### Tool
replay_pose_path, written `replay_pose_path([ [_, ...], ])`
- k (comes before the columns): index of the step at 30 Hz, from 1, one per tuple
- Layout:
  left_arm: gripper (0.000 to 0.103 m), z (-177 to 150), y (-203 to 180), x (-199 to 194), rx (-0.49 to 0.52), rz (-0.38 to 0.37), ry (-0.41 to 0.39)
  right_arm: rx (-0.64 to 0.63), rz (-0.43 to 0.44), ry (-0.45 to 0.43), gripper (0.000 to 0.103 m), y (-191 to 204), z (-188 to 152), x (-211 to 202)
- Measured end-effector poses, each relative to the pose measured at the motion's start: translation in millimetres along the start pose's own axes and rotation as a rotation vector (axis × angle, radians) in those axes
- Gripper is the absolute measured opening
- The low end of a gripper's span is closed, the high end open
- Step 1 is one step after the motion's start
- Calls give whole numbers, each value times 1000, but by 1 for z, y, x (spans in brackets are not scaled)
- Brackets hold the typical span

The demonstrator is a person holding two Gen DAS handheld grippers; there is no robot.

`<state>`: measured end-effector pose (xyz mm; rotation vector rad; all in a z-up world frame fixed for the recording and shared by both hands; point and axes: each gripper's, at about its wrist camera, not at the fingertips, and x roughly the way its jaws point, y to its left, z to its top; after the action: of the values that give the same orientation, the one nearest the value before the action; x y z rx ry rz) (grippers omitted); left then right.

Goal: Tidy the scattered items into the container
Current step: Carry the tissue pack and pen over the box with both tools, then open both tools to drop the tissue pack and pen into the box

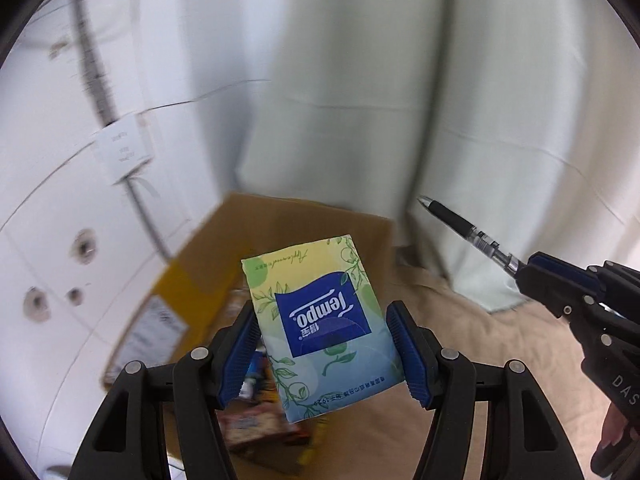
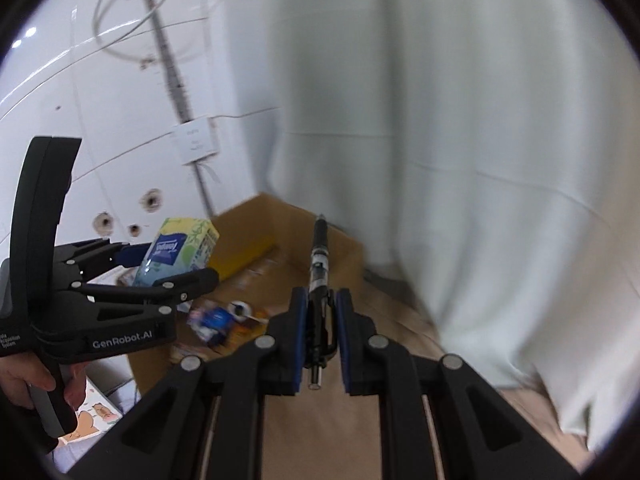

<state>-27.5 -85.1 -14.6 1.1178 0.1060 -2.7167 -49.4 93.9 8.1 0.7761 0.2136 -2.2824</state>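
The left gripper (image 1: 324, 356) has its blue-padded fingers (image 1: 240, 354) clamped on the two long sides of a Tempo tissue pack (image 1: 320, 332), held above the open cardboard box (image 1: 200, 276). The pack is pale yellow and green with leaf drawings and a dark blue panel carrying the word "Tempo" in white, upside down from the left wrist camera, with two Chinese characters beside it. A line of small print runs along its near edge, too small to read, and a line of cursive script runs along its far edge, also unreadable.

The right gripper (image 2: 321, 344) has its fingers (image 2: 298, 344) closed on the rear part of a ballpoint pen (image 2: 320, 264), which points forward along the fingers with its black rubber grip and metal tip towards the box. The pen has a clear barrel. The pen is also held in the air, near the box's right side. In the right wrist view the left gripper's body shows the white lettering "GenRobot.AI", and a hand (image 2: 24, 376) wraps its handle. In the left wrist view the right gripper's body shows the letters "DAS", cut off at the edge.

Inside the box lie several blurred packets (image 2: 218, 320), blue, white and orange, probably snack wrappers. A white shipping label (image 1: 156, 328) is stuck on the box wall beside yellow tape (image 1: 188, 284); its print is unreadable. The box sits on a beige-covered counter (image 1: 460, 320), against a white tiled wall (image 1: 60, 160) and a pale curtain (image 1: 360, 100). A paper notice (image 1: 122, 148) on the wall is too blurred to read.
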Motion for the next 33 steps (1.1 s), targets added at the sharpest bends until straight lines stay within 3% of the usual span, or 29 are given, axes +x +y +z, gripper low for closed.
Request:
replay_pose_path([
  [5, 65, -1, 57, 1, -59, 51, 7, -48, 62, 26, 17, 38, 15, 37],
  [12, 65, -17, 107, 22, -129, 71, 44, -73, 103, 92, 18, 59, 17, 85],
  [18, 65, -37, 117, 42, -155, 42, 90, -73, 90, 150, 18, 71, 11, 116],
  [28, 65, -47, 112, 58, -158, 3, 123, -64, 66, 189, 19, 67, 4, 130],
  [30, 65, -48, 109, 59, -152, 4, 124, -64, 60, 200, 29, 66, 4, 131],
  [32, 65, -48, 108, 59, -157, -4, 128, -57, 60, 197, 54, 63, 5, 129],
  [33, 65, -49, 106, 59, -158, -1, 129, -55, 54, 188, 59, 61, 5, 126],
])
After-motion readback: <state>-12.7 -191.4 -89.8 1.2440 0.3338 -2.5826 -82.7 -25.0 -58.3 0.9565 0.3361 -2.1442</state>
